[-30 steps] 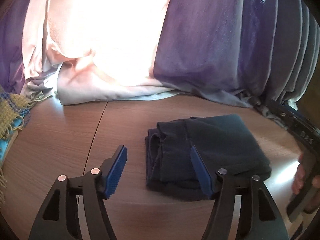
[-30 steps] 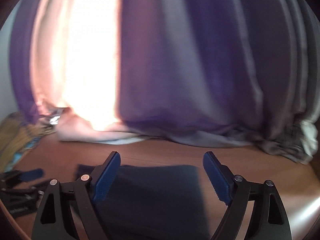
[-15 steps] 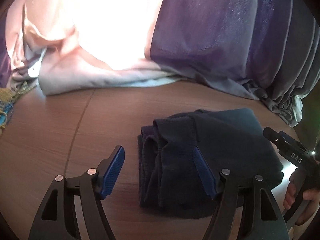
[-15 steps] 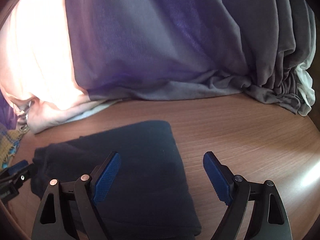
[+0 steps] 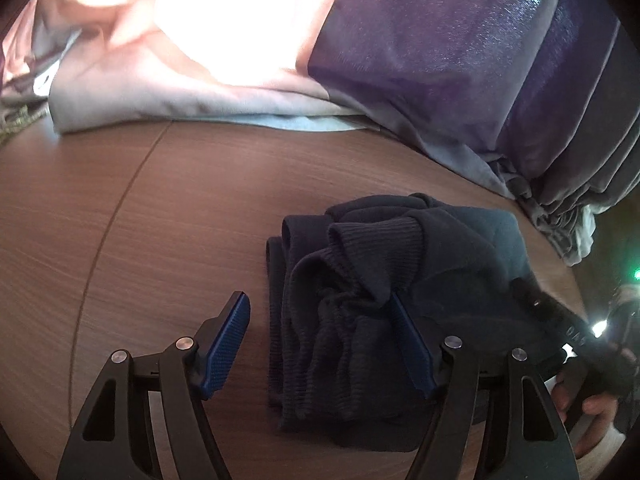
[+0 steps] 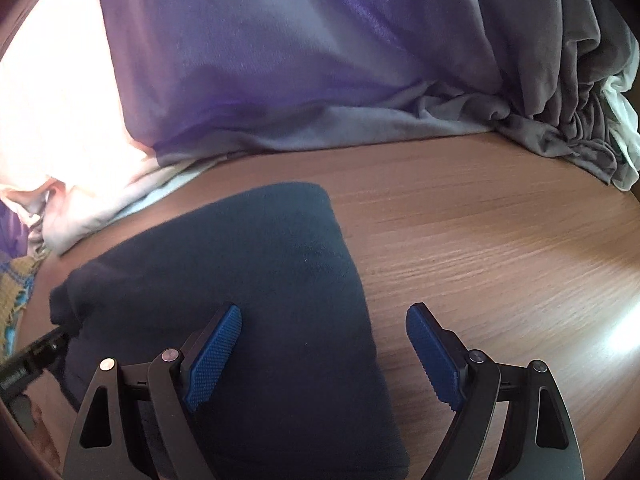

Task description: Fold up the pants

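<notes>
Dark navy pants lie folded in a compact bundle on the wooden table, ribbed cuffs and gathered waistband at the bundle's left end. My left gripper is open, its jaws straddling that left end just above it. In the right wrist view the pants show a smooth folded top. My right gripper is open over the bundle's right edge, its left finger above the cloth, its right finger above bare wood. The right gripper's body shows at the far right of the left wrist view.
A purple and grey curtain hangs along the table's far edge, bright pink where light comes through, its hem pooling on the wood. A woven yellow and blue cloth lies at the far left. A seam crosses the tabletop.
Both grippers have moved closer to the pants and tilted down, both staying open. The right gripper has shifted to the bundle's right edge. The pants have not moved.
</notes>
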